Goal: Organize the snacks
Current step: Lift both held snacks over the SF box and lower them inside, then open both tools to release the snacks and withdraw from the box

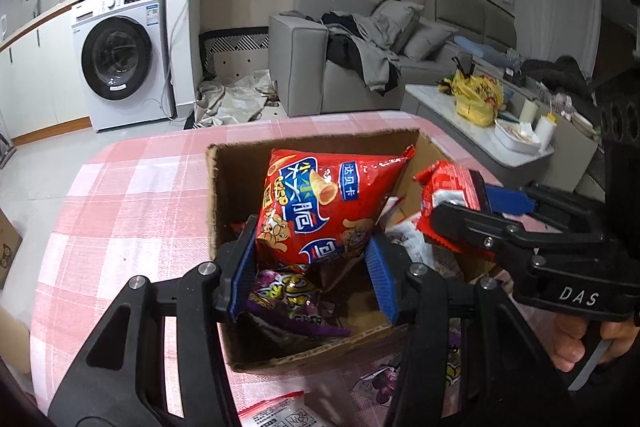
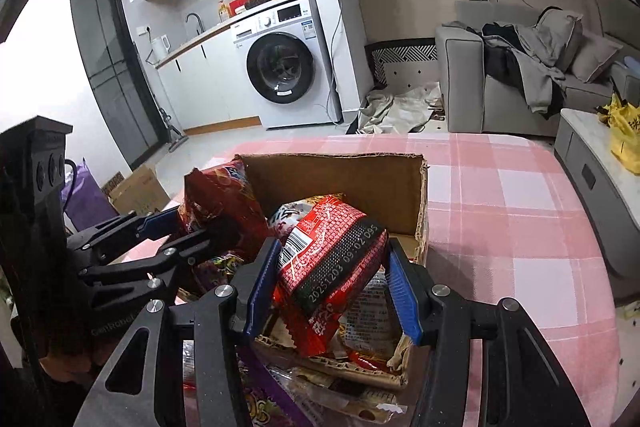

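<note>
I've got both grippers over the cardboard box (image 1: 224, 211), the landmark here. Left gripper (image 1: 312, 267) is clamped on the red corn-cone snack bag (image 1: 320, 203), held by its bottom edge so it hangs upright above the box's left half. Right gripper (image 2: 332, 287) is clamped across the red snack packet (image 2: 332, 259), date stamp up, above the right half. Purple snack bag (image 1: 288, 299) already lies in the box beneath the left load. More packets sit outside the box's near wall, probably next.
</note>
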Available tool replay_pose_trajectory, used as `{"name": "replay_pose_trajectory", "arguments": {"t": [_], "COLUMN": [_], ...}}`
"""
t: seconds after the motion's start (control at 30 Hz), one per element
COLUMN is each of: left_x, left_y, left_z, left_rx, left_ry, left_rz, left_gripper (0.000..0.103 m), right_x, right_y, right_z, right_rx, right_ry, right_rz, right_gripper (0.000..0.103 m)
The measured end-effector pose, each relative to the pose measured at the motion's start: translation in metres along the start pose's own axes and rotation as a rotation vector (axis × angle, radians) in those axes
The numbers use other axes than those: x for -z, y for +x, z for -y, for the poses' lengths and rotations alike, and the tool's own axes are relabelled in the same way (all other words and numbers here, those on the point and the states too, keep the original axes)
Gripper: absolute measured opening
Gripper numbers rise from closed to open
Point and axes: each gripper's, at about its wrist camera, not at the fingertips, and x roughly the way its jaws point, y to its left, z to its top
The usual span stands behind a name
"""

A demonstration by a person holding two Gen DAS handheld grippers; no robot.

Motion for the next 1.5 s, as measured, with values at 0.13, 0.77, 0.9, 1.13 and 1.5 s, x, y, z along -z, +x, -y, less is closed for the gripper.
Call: {"name": "replay_pose_trajectory", "arguments": {"t": [0.13,0.77,0.9,1.13,1.5], "left_x": [0.004,0.028,0.038,0.062,0.111], "left_y": [0.010,-0.017,-0.039,-0.076,-0.112], "left_z": [0.014,0.017,0.019,0.001,-0.018], "left_rx": [0.012,0.032,-0.027,-0.031,-0.073], "left_ry": [0.020,-0.019,-0.009,-0.043,-0.066], "left_rz": [-0.015,-0.015,0.011,0.032,0.009], "left_gripper": [0.047,0.085,0.102,0.102,0.102], "right_x": [0.002,0.016,0.024,0.042,0.072], "right_y": [0.001,-0.032,-0.042,-0.064,-0.069], "right_z": [-0.002,0.003,0.005,0.003,-0.010], "right_rx": [0.020,0.009,0.019,0.052,0.011], "right_ry": [-0.021,-0.013,-0.010,-0.008,0.003], "right_rz": [-0.001,0.067,0.054,0.060,-0.006], "right_gripper": [0.053,0.098,0.103,0.103,0.103]}}
